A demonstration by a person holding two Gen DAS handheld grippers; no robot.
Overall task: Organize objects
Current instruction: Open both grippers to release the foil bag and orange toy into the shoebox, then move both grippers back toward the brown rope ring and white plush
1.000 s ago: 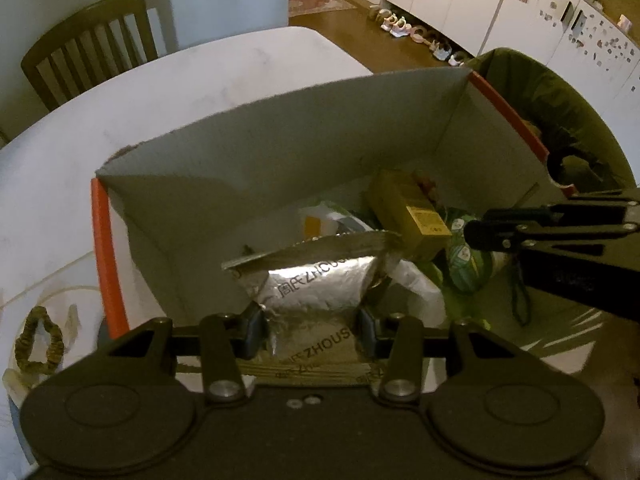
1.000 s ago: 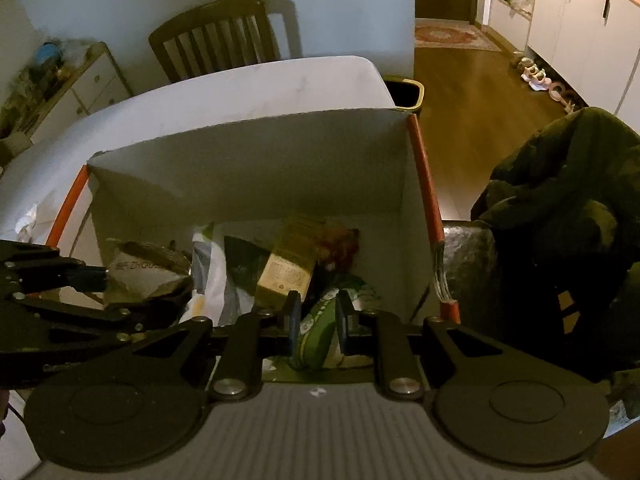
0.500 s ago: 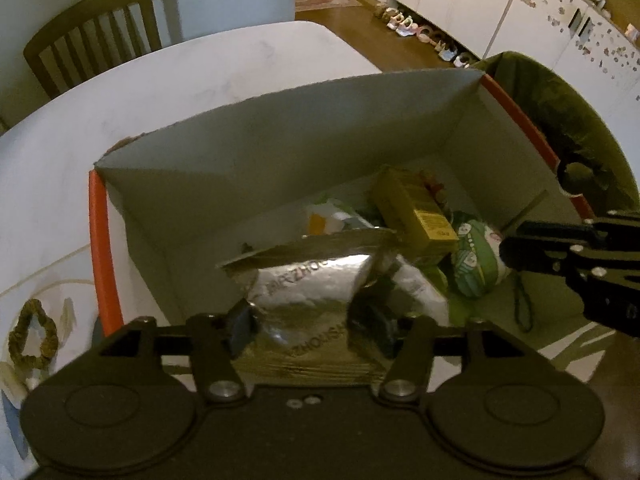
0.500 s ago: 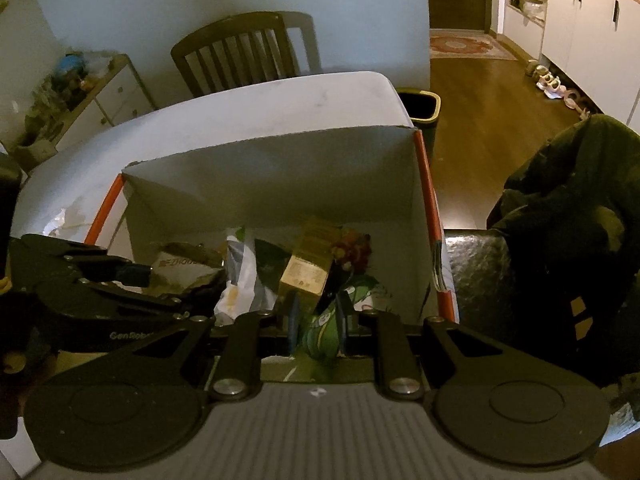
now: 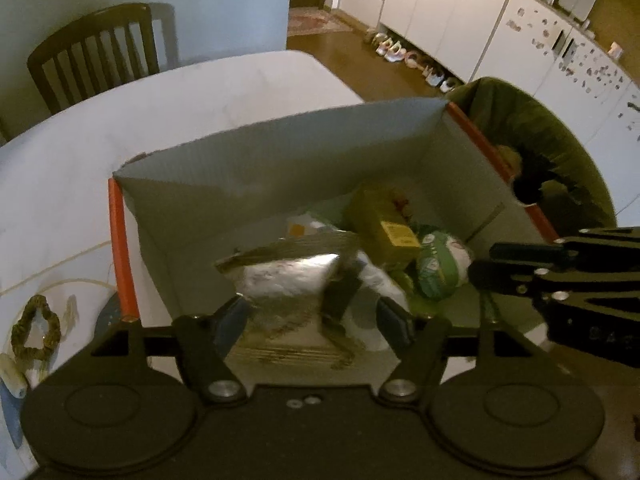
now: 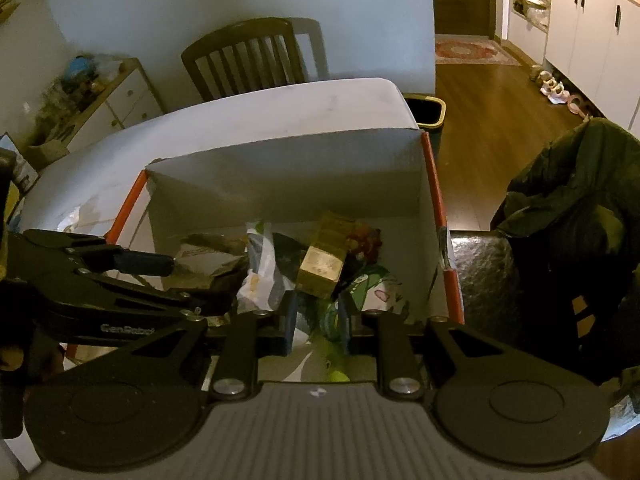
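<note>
Left wrist view: the white desk (image 5: 200, 92) runs bare from the far wall of the cardboard box (image 5: 280, 160) to the desk's far edge, where a wooden chair (image 5: 96, 52) stands. The box (orange trim along its side rims) sits against the desk's right edge. A padded chair draped with a dark green jacket (image 5: 540, 132) crowds the box's right side, so the open room lies over the box's left rim and beyond its far wall.

Inside the box, a silver pouch (image 5: 284, 280) lies at the near left, blurred. A yellow carton (image 5: 384, 224) leans behind it, and a green packet (image 5: 438, 268) lies at the near right.

The left claw (image 5: 314, 312) has just been opening. Its jaws stand wide on either side of the pouch, which they do not press. The right claw (image 6: 317, 312) is narrow and clamped on the green packet.

Only the left view shows a hair tie (image 5: 34, 328) on the desk near its left edge, outside the box. Only the right view shows a bin (image 6: 424, 110) on the floor past the desk's far right corner and a cluttered drawer unit (image 6: 108, 96) by the wall.
</note>
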